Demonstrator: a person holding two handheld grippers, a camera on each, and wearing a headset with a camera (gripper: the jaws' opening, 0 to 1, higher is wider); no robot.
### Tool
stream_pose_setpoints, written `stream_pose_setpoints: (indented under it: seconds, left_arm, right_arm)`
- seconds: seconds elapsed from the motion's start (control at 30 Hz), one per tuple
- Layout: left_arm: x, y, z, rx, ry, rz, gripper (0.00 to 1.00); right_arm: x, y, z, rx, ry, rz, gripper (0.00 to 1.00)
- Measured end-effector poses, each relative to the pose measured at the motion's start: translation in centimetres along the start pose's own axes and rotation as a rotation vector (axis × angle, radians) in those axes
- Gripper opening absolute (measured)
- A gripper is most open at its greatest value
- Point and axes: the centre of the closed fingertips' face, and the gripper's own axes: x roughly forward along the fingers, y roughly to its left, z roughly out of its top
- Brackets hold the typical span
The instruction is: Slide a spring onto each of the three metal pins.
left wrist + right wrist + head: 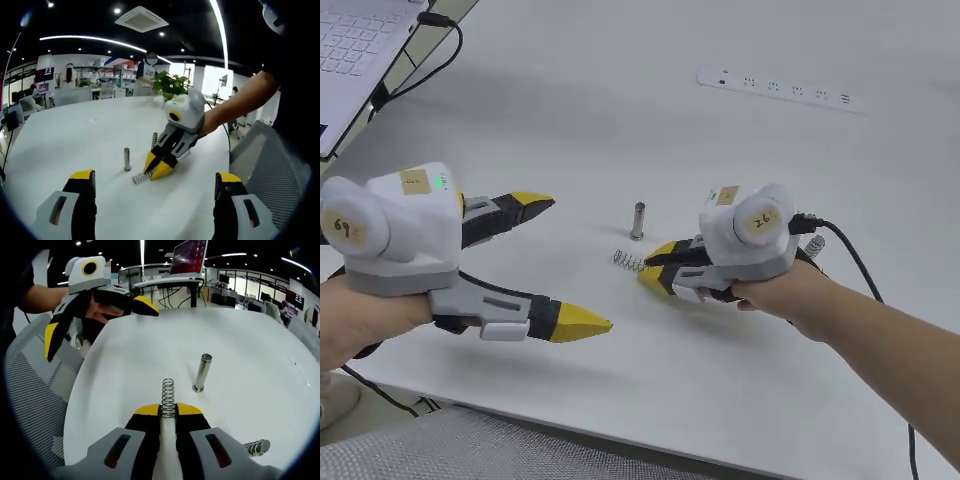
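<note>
White table (620, 90) with spring (628, 261), power strip (780, 90), laptop (350, 45); ceiling lights (116, 10) overhead.

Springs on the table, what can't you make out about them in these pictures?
- Second spring: head view, mostly behind the right gripper; whether anything is inside it is unclear.
- Held spring: right gripper view, near end hidden between the jaws.

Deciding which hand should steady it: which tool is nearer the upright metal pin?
Right. The right tool, shut on a spring, sits just beside the pin; the left tool, open, hangs farther off to the pin's left.
</note>
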Motion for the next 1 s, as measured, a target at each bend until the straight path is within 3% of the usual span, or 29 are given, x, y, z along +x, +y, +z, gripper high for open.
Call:
stream_pose_setpoints:
  seconds: [1.0]
  left_arm:
    - [1.7, -1.1, 1.0, 0.013, -0.013, -0.044, 0.94]
  right_arm:
    - [-5.3, 1.5, 1.8, -0.075, -0.055, 0.041, 0.08]
